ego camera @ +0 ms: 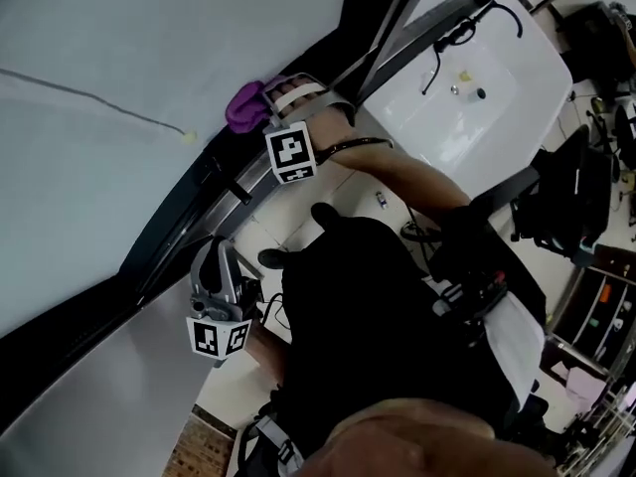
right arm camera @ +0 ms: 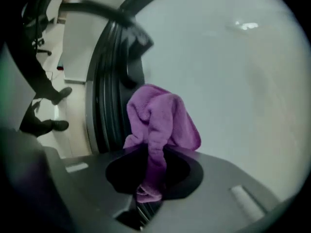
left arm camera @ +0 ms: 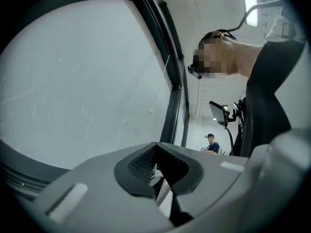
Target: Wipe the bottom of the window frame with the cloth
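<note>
The right gripper [right arm camera: 150, 181] is clamping the purple cloth [right arm camera: 163, 123] between its jaws and is holding it at the dark window frame [right arm camera: 104, 96], where the frame meets the glass. The left gripper [left arm camera: 156, 152] is idling beside the same frame, its jaws together on nothing. Wiping is judged to be under way. The pictures are not showing how much of the frame is left.

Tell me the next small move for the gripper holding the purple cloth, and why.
Probably ease the right gripper toward the dark window frame until the purple cloth presses on it, ready to wipe. Its jaws are shut on the cloth, which bunches beside the frame, in front of the glass; contact is unclear.
</note>
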Demonstrator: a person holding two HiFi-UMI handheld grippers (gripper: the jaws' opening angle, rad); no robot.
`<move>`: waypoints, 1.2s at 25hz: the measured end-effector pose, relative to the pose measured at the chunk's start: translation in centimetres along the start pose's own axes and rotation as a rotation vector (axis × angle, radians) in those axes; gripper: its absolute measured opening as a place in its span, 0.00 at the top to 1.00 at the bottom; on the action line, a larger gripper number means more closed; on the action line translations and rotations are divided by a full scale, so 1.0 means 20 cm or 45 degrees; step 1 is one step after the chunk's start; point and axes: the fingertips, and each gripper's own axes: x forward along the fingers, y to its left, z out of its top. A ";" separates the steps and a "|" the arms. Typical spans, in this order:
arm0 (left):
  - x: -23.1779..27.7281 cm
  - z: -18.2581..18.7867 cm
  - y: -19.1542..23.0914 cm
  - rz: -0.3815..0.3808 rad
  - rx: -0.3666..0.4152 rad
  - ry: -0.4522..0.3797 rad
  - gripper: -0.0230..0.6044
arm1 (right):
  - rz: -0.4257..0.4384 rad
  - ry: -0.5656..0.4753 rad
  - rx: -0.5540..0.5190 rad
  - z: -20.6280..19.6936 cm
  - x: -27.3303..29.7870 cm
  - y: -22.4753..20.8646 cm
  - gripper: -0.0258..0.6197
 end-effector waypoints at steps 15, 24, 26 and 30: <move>0.08 -0.01 0.02 -0.076 -0.023 0.002 0.96 | 0.022 0.786 -0.519 -1.06 0.17 -0.14 0.87; 0.11 -0.05 -0.09 -0.093 -0.029 0.011 0.96 | 0.020 0.711 -0.458 -1.11 0.09 -0.07 0.88; 0.11 -0.05 -0.09 -0.081 -0.023 0.016 0.96 | 0.133 0.653 -0.342 -1.09 0.00 0.02 0.87; 0.13 -0.05 -0.09 -0.066 -0.012 0.040 0.96 | 0.707 0.151 0.242 -0.81 -0.37 0.46 0.86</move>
